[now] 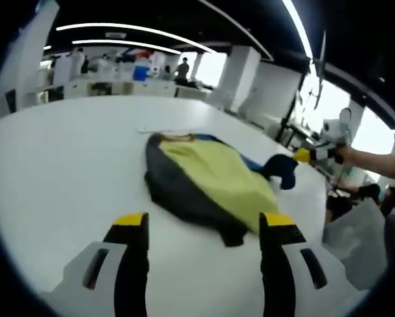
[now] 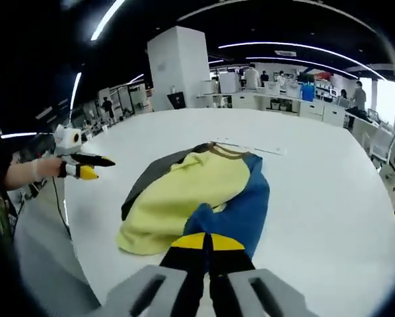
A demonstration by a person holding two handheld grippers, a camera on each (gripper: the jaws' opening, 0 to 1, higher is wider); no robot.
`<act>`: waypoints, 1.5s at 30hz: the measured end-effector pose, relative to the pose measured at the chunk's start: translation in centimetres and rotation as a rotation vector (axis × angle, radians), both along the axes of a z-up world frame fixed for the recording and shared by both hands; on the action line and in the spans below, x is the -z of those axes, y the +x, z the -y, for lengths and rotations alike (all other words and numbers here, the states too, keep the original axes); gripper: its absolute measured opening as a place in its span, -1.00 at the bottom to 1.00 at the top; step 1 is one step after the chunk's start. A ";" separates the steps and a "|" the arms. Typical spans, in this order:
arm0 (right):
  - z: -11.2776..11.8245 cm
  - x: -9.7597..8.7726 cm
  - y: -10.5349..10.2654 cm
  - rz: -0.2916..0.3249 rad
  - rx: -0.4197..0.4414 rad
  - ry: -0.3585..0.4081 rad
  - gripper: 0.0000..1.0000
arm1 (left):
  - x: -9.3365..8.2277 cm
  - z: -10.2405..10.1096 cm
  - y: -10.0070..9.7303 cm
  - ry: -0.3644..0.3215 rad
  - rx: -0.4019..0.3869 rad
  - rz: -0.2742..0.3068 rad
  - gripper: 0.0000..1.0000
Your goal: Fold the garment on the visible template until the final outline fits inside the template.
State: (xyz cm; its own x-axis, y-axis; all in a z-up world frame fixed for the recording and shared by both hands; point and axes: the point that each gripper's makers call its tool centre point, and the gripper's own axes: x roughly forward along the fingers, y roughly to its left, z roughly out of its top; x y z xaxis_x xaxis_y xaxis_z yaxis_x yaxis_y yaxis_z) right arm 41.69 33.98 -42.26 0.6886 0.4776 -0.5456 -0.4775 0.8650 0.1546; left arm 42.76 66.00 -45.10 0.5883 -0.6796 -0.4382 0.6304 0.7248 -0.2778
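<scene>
Left gripper view: a smooth white table (image 1: 65, 172) carries a soft, rumpled garment (image 1: 204, 178) in yellow, dark grey and blue, lying flat near its middle. The left gripper (image 1: 205, 228), yellow-tipped, hovers above the table with jaws spread wide, holding nothing. In the right gripper view, the right gripper (image 2: 207, 243) has its jaws pressed together on the garment's blue edge.
</scene>
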 end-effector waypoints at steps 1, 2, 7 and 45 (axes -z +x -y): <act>1.0 -0.5 0.4 0.003 0.020 0.012 -1.00 | 0.0 0.1 0.0 -0.002 0.001 -0.001 0.28; 2.0 -0.8 0.7 0.003 0.034 0.012 -1.00 | 0.0 0.2 0.0 -0.003 0.001 -0.001 0.28; 5.6 -1.2 1.3 -0.003 0.075 -0.033 -1.00 | -0.1 0.4 0.0 0.001 0.000 -0.002 0.28; 26.6 5.7 10.4 -0.172 0.334 -0.210 -1.00 | 0.2 1.1 2.8 0.033 -0.054 -0.015 0.25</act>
State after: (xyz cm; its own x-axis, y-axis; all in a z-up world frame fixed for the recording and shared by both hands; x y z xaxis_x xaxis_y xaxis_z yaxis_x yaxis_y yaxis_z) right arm 52.13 7.36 -47.96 0.6767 0.1103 -0.7279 -0.1489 0.9888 0.0114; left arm 45.53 64.92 -45.27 0.6169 -0.6322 -0.4688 0.5859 0.7666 -0.2628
